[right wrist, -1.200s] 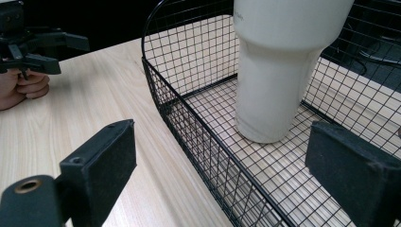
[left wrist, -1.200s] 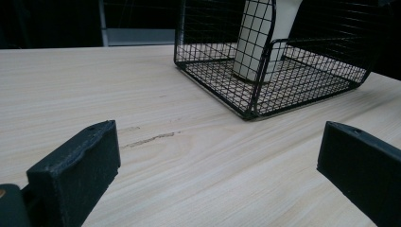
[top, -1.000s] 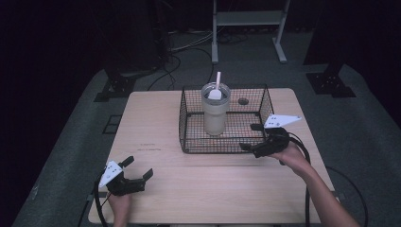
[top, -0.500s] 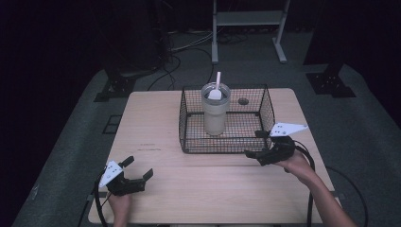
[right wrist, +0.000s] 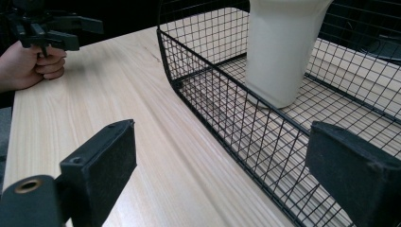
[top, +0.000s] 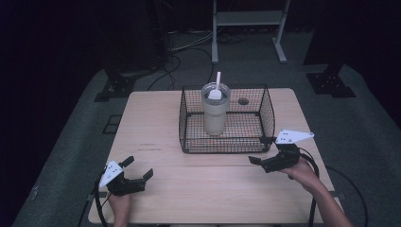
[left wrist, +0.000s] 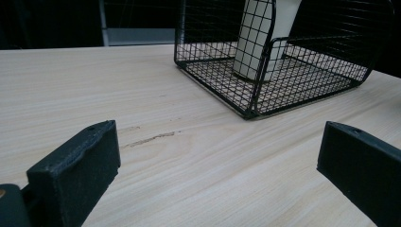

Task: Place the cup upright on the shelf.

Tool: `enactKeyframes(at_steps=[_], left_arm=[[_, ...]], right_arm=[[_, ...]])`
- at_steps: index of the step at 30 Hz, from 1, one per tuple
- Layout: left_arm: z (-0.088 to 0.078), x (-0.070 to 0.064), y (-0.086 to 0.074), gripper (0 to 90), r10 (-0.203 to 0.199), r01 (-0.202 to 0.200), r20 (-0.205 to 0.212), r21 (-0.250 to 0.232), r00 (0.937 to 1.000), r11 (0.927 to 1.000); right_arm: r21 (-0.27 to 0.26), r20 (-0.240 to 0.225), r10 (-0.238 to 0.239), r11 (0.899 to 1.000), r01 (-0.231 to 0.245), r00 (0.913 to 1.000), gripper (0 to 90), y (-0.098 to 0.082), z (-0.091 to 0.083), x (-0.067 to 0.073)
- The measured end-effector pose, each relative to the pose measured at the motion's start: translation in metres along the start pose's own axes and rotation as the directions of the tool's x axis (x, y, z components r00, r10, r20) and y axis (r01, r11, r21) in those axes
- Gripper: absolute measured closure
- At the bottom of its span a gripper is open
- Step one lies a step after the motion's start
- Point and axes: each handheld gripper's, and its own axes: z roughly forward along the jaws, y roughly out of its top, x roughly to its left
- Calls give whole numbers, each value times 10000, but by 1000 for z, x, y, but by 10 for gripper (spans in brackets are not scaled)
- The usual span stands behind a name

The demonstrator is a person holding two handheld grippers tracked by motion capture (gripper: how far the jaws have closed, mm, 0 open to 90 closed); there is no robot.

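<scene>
A: Seen on the counter (top: 156, 132)?
B: 1 black wire basket (top: 265, 111), set toward the far middle. Inside, upright on the mesh floor, 1 pale tumbler (top: 215, 116), tapering toward the base, with a white straw (top: 218, 79) rising from the lid.
A: And the left gripper (top: 136, 171)?
B: Near the front left corner, well apart from the basket, fingers (left wrist: 75, 165) spread wide, gripping nothing.
A: Right gripper (top: 255, 150)?
B: Just beside the basket's front right corner, fingers (right wrist: 101, 168) likewise released, empty.

Bare table (top: 198, 189) between both hands; wire basket (top: 226, 142) and upright tumbler (top: 215, 111) inside blocking the far middle.
</scene>
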Motion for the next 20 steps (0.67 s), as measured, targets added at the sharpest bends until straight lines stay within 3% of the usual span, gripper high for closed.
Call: enactKeyframes(at_steps=[13, 20], left_arm=[[0, -1, 0, 0, 13, -13, -16, 18, 10000, 10000], [0, -1, 0, 0, 14, -14, -23, 15, 10000, 10000]], right_arm=[[-164, 68, 208, 9997, -207, 9998, 88, -18, -9, 3], [-199, 140, 187, 9996, -184, 9997, 87, -32, -15, 13]])
